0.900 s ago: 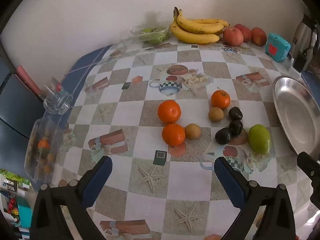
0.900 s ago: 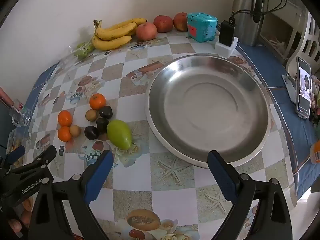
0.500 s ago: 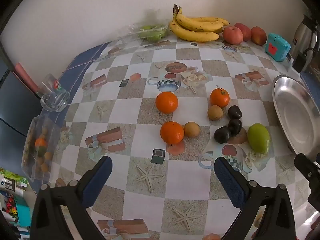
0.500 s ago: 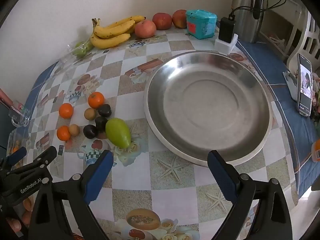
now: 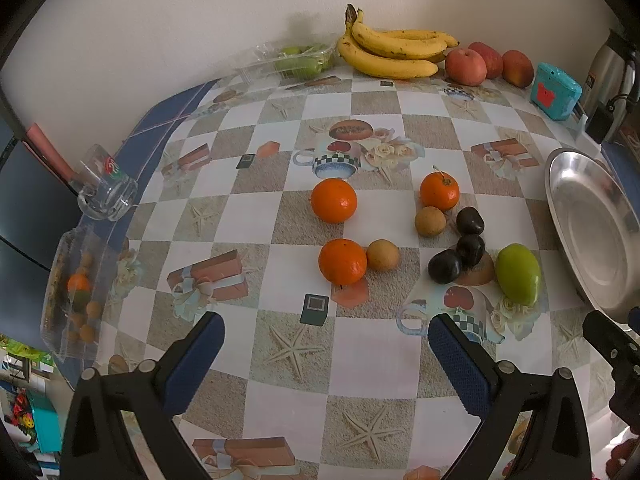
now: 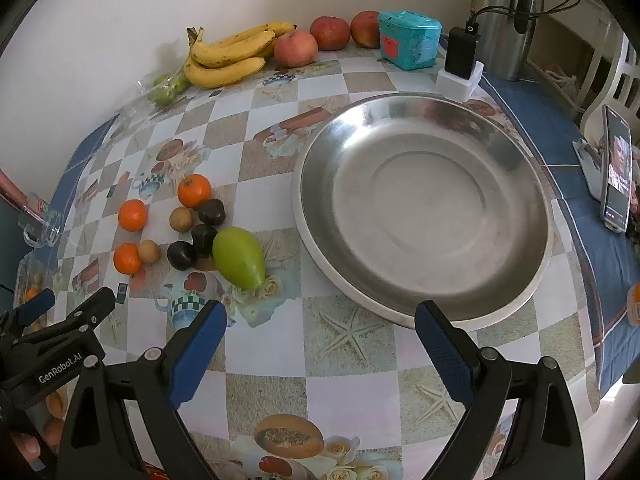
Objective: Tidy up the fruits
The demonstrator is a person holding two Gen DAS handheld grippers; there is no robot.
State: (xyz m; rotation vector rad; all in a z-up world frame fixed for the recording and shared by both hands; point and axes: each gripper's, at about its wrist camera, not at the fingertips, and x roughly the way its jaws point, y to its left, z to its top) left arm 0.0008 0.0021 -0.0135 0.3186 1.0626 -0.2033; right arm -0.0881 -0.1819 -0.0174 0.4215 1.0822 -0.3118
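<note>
Steel dish [image 6: 420, 216] sits bare before us; our left gripper [image 5: 326, 354] and right gripper [image 6: 320, 336] both gape wide, holding nothing, above the checkered tablecloth [image 5: 372, 356].

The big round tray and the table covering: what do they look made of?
Round tray: probably stainless steel, brushed to semi-polished; silvery grey, with soft reflections along its rim and walls. Table covering: likely printed vinyl or oilcloth; a checkered picture pattern with a slight sheen, lying flat and smooth. Neither is certain from looks alone.
</note>
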